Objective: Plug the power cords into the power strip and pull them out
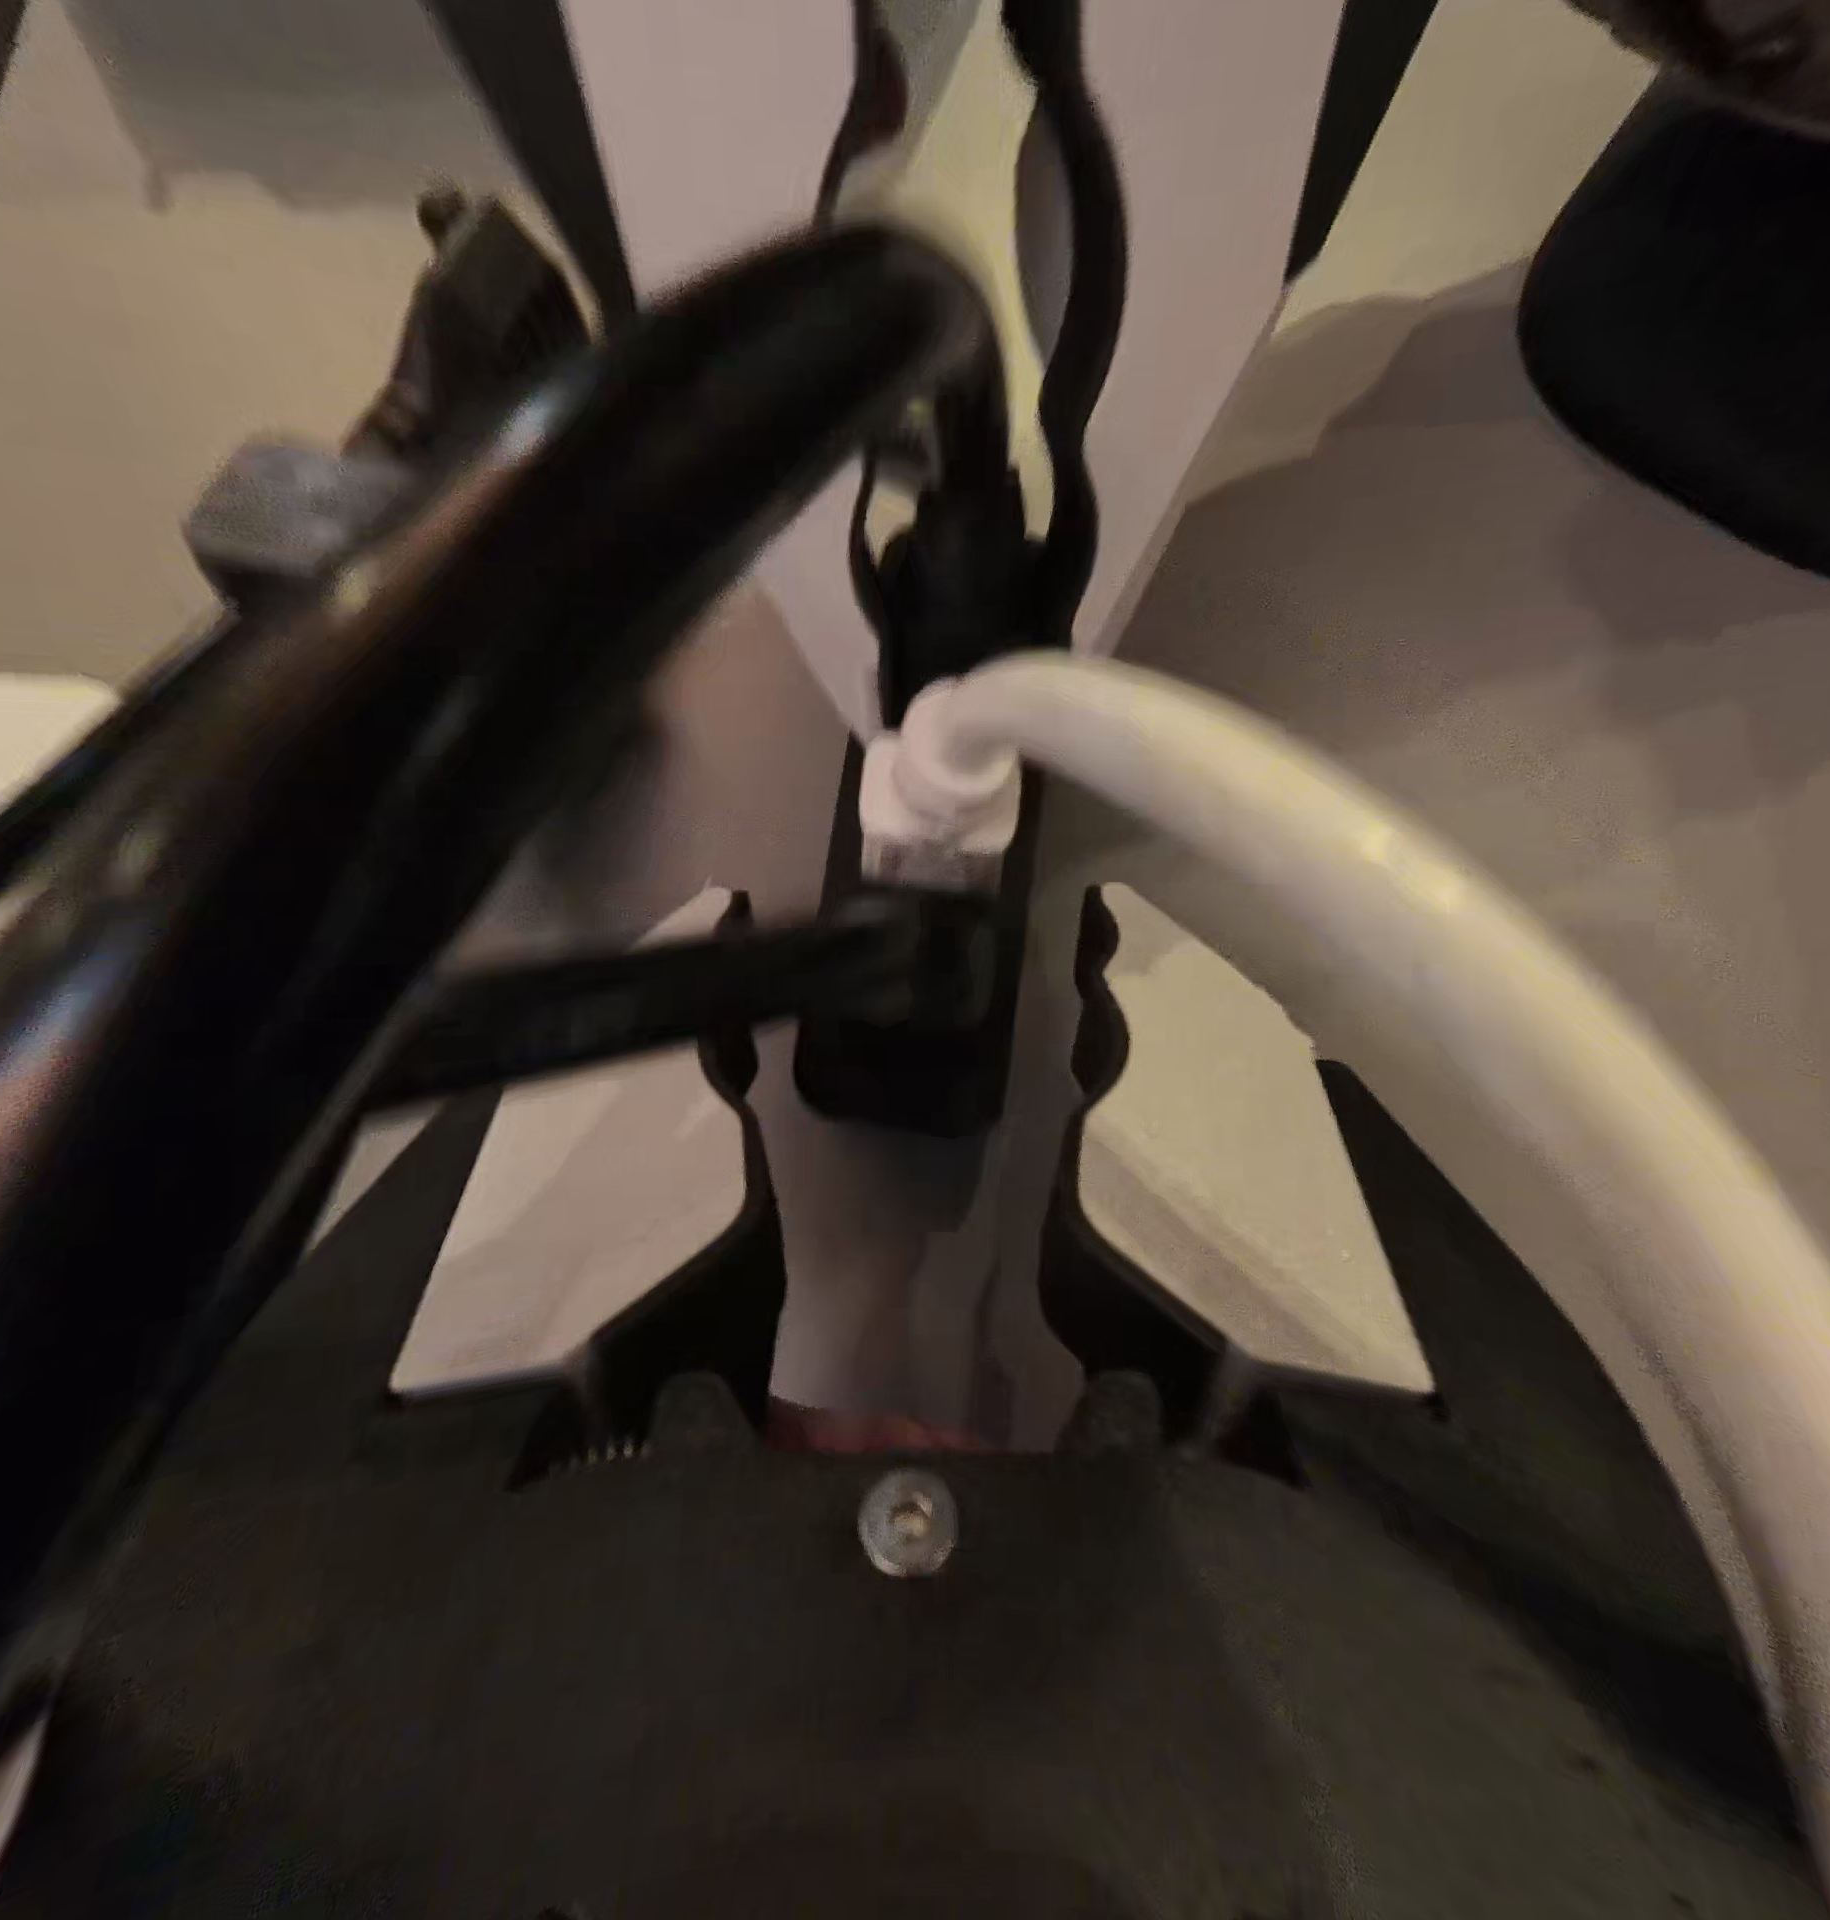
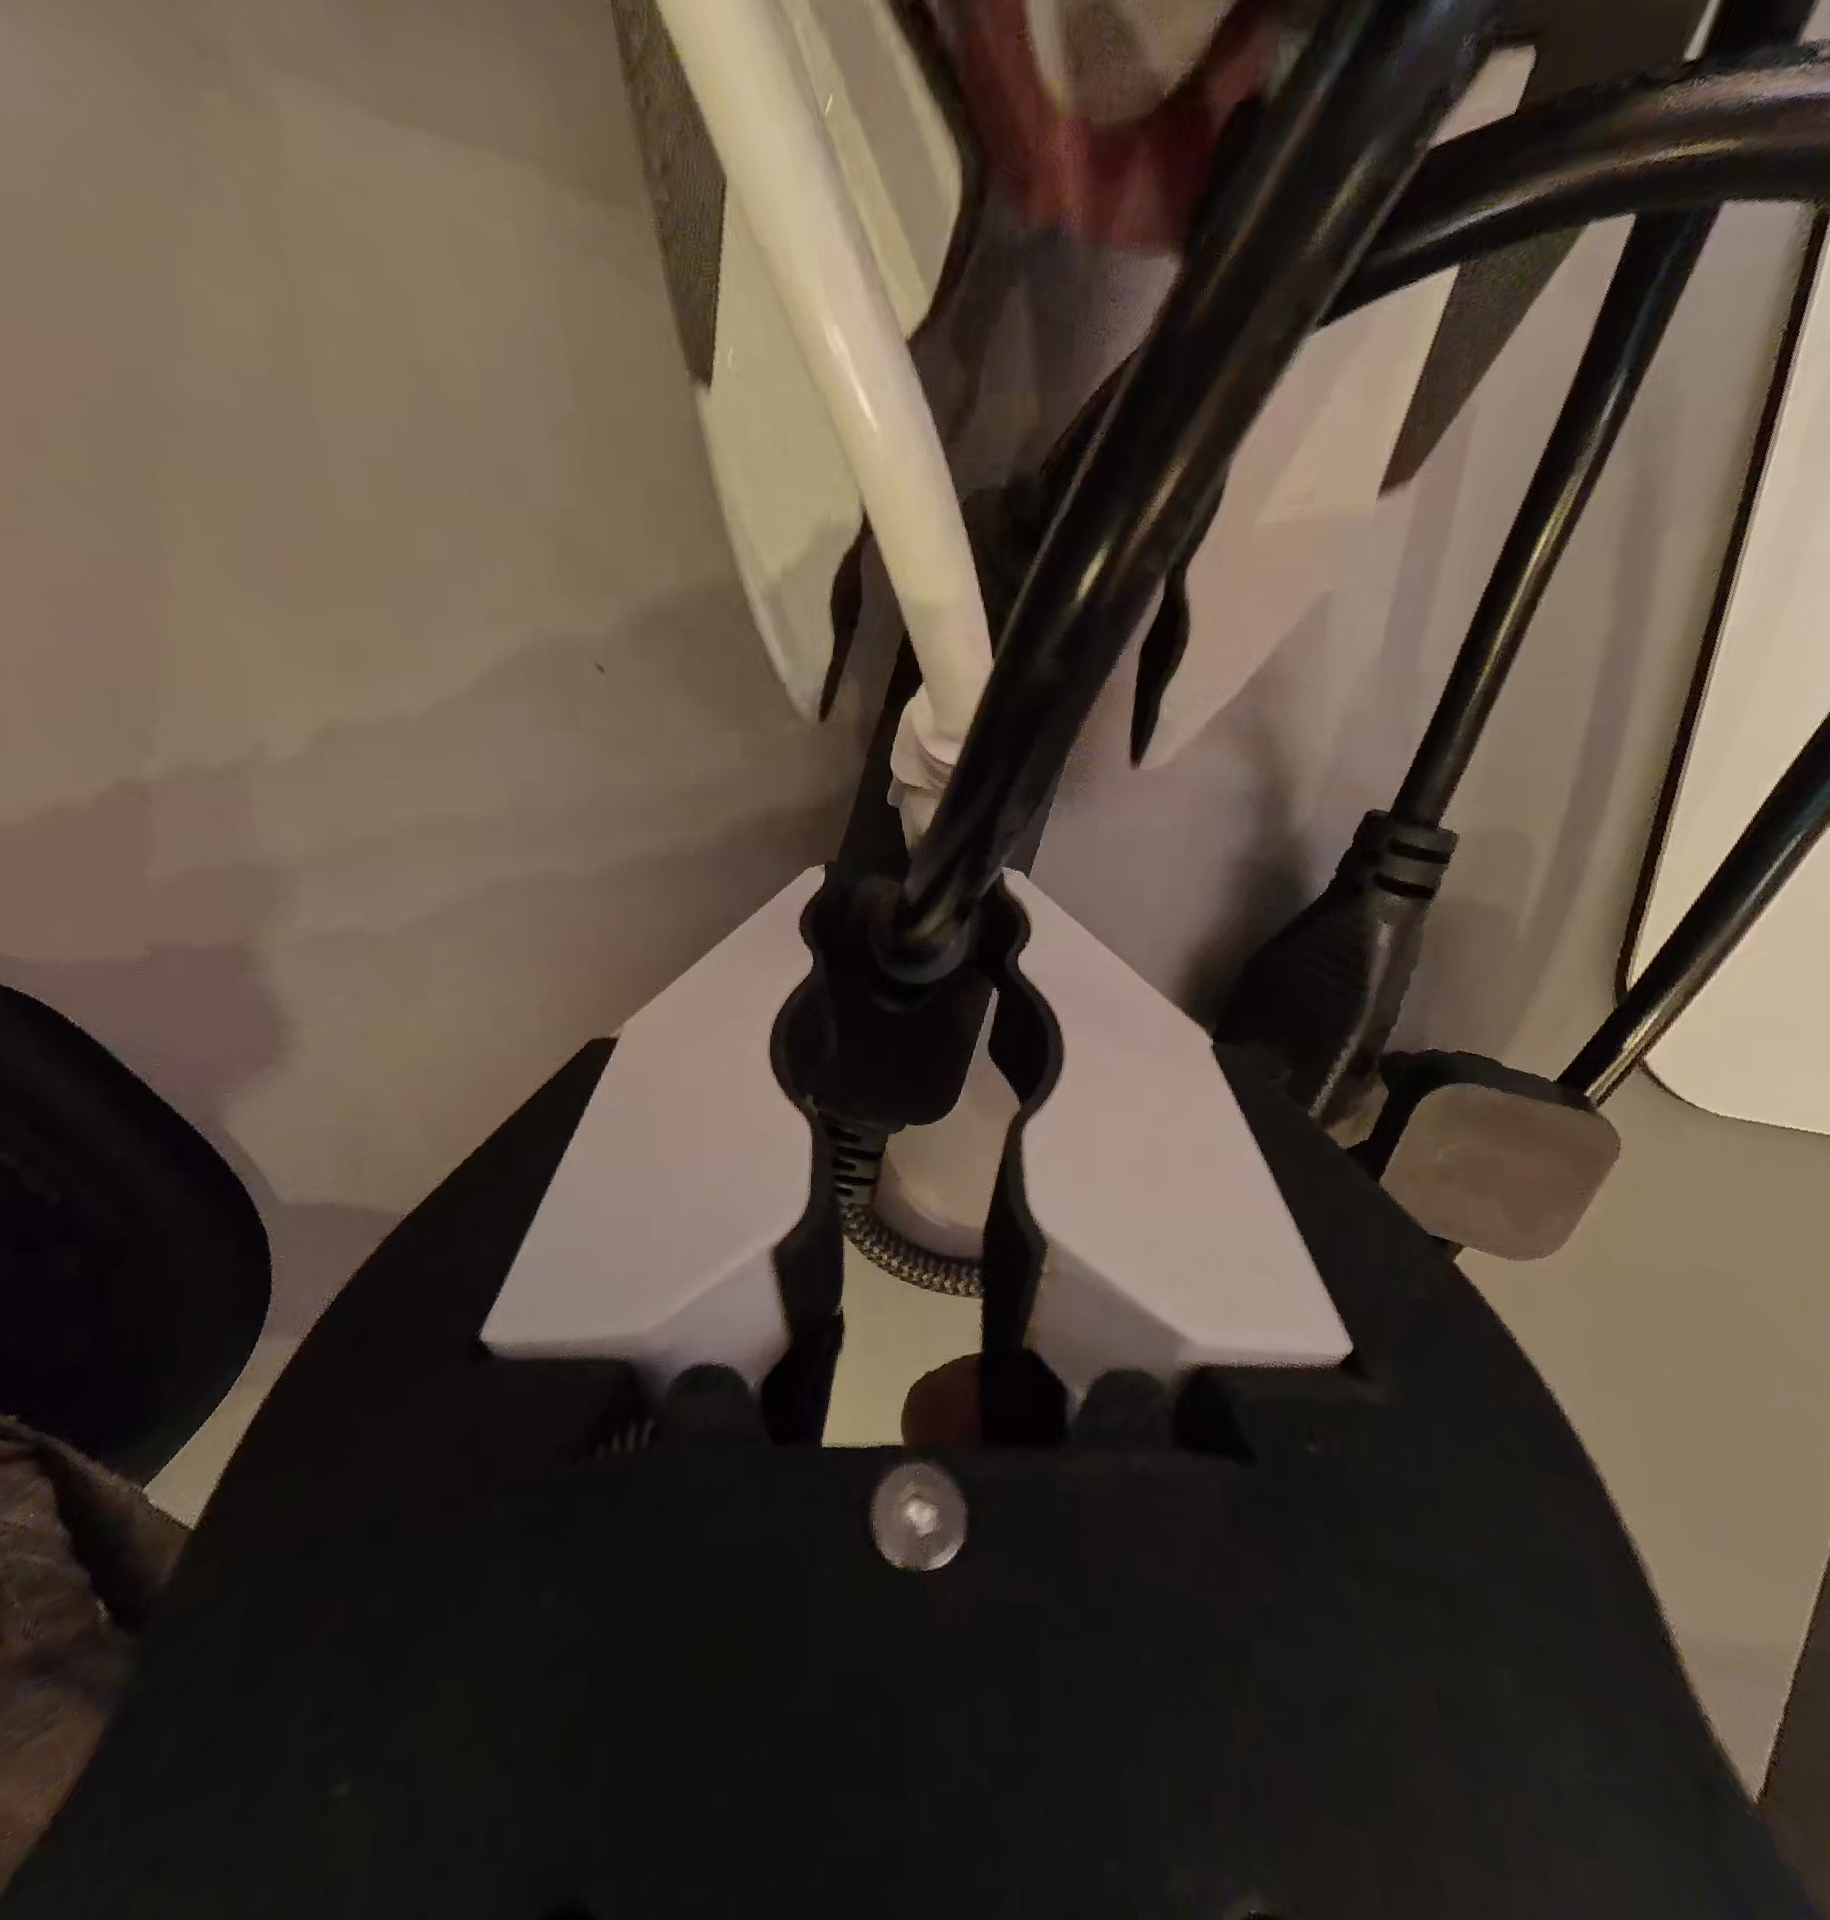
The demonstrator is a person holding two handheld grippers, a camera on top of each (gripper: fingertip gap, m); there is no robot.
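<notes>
Grip comes first: our right claw (image 2: 911,920) is closed narrow around a black plug (image 2: 869,1029). Its wavy inner edges press the plug's body from both sides, and the thick black cord (image 2: 1098,520) rises out of the top. We judge the hold is placed low on the moulded body rather than on the cord. That way a push or a pull goes straight along the prongs and nothing strains the cable.

Our left claw (image 1: 911,904) faces it from the opposite side, fingers partly apart and straddling the same spot. A pale body fills the gap lower down, which we take for the power strip (image 1: 890,1278). We cannot tell whether the left claw is pinching it or only bracketing it. Either way the placement makes sense as a brace, so the strip does not lift or slide when a plug moves.

Just beyond the black plug, a white plug (image 2: 916,764) stands in line with it, its white cord (image 2: 890,436) bending away. It appears seated, though its socket is hidden. A braided cable (image 2: 911,1262) curls below the held plug.

Farther out to the right lies a second black plug (image 2: 1337,966), apart from the strip, so at least one cord is out. Whether the held plug is going in or coming out, we cannot say. The blur in the left wrist view hides the socket face.
</notes>
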